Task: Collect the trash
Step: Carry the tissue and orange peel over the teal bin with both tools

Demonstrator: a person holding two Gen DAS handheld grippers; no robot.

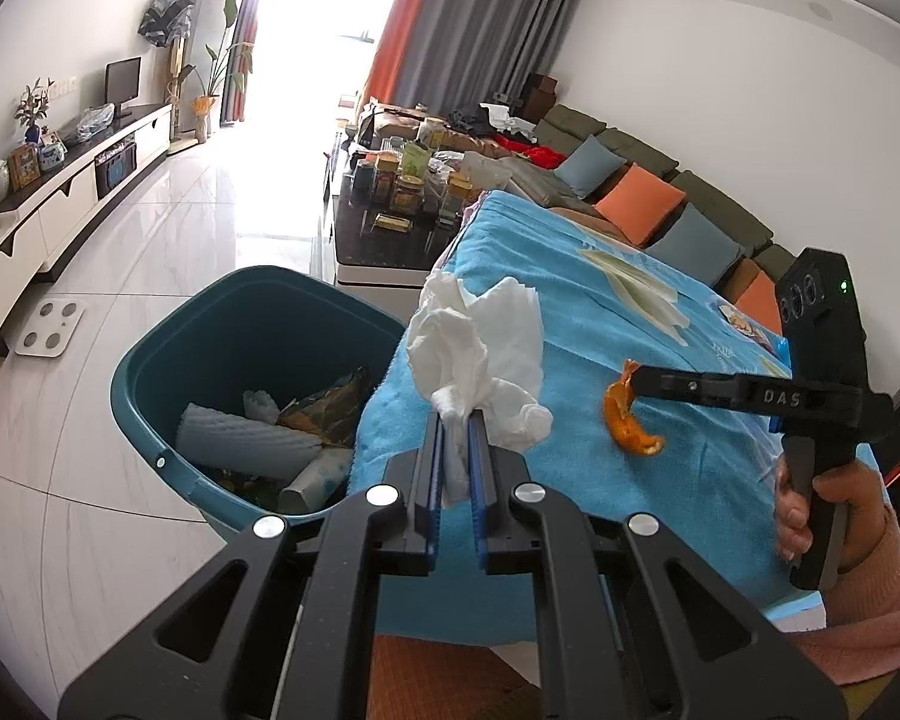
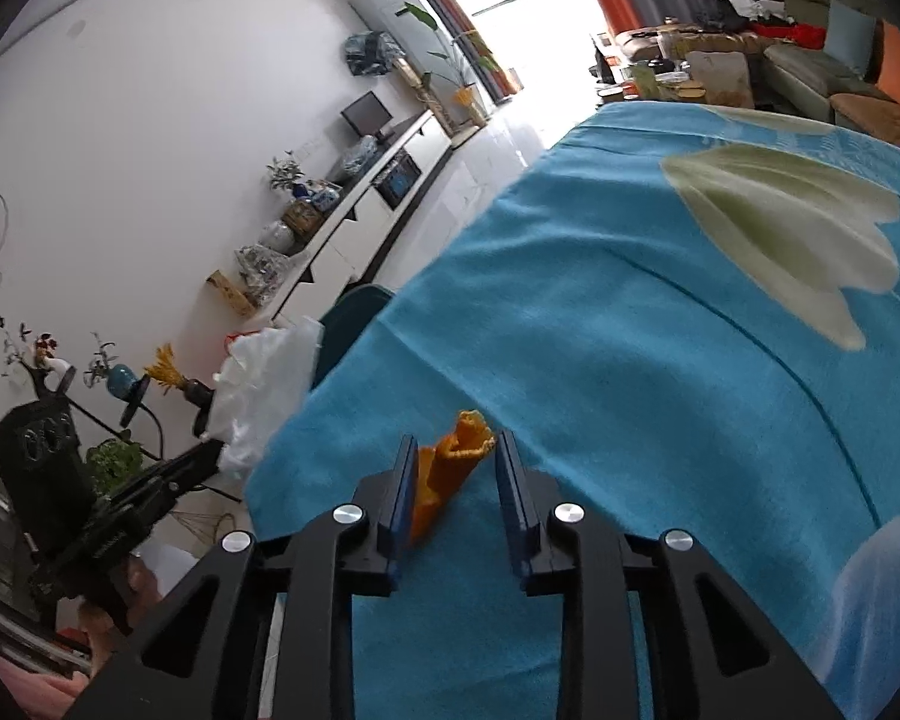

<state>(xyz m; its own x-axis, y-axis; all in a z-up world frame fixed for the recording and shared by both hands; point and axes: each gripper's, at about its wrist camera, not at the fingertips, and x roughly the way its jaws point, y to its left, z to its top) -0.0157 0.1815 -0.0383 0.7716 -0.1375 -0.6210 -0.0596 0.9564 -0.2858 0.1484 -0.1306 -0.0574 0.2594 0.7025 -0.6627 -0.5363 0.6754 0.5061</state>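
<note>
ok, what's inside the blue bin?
The blue bin holds a white foam sleeve, crumpled paper, a brown wrapper and a printed paper roll. The bottom is buried under these; the near corner is hidden behind the left gripper.

bin (image 1: 150,372) mouth open, half full | table edge (image 1: 390,372) just beside bin | bare cloth (image 2: 630,330) beyond peel (image 2: 450,468)

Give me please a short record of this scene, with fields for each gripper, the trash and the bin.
left gripper: shut on crumpled tissue, held beside the bin
right gripper: open, fingers either side of orange peel
orange peel: lying on blue cloth
bin: teal, on the floor by the table edge, already holds paper waste
</note>
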